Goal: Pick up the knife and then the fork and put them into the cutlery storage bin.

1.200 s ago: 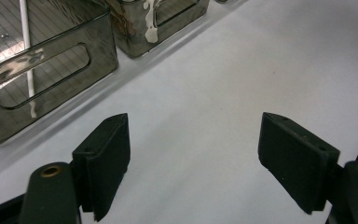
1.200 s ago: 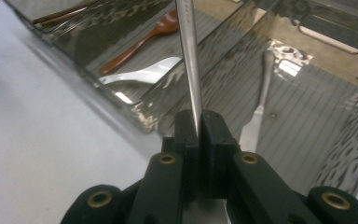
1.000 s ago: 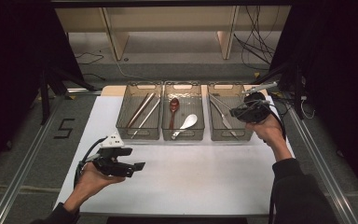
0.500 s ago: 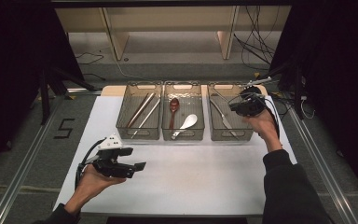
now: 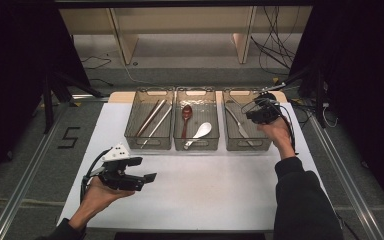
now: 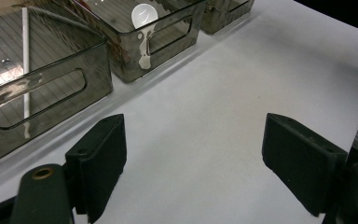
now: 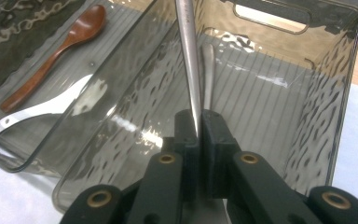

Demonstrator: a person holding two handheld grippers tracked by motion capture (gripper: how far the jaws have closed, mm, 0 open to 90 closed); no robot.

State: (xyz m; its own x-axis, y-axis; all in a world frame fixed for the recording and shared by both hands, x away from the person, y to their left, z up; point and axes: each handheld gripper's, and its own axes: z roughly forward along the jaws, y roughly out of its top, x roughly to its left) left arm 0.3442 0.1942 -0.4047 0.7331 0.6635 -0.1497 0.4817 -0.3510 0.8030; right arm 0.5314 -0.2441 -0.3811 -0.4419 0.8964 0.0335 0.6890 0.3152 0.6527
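My right gripper (image 5: 261,112) (image 7: 199,122) hangs over the right-hand clear bin (image 5: 265,142), shut on a slim metal utensil (image 7: 189,60) whose shaft runs away from the jaws toward the bin's far wall. Another metal utensil (image 7: 208,70) (image 5: 240,129) lies on that bin's floor. The middle bin (image 5: 196,146) holds a brown wooden spoon (image 5: 186,116) (image 7: 70,42) and a white spoon (image 5: 200,134) (image 7: 37,114). My left gripper (image 5: 146,178) (image 6: 200,156) is held low over the white tabletop in front of the left bin (image 5: 147,145), open, nothing between its pads (image 6: 103,156).
The left bin holds long chopsticks (image 5: 152,119) (image 6: 25,70). All three bins stand side by side at the far part of the white tabletop (image 5: 205,190). Cables (image 5: 275,47) and wooden shelf legs lie beyond the table's far edge.
My right hand has shifted a little left and down over the right bin, still gripping the metal utensil. The left hand has stayed where it was.
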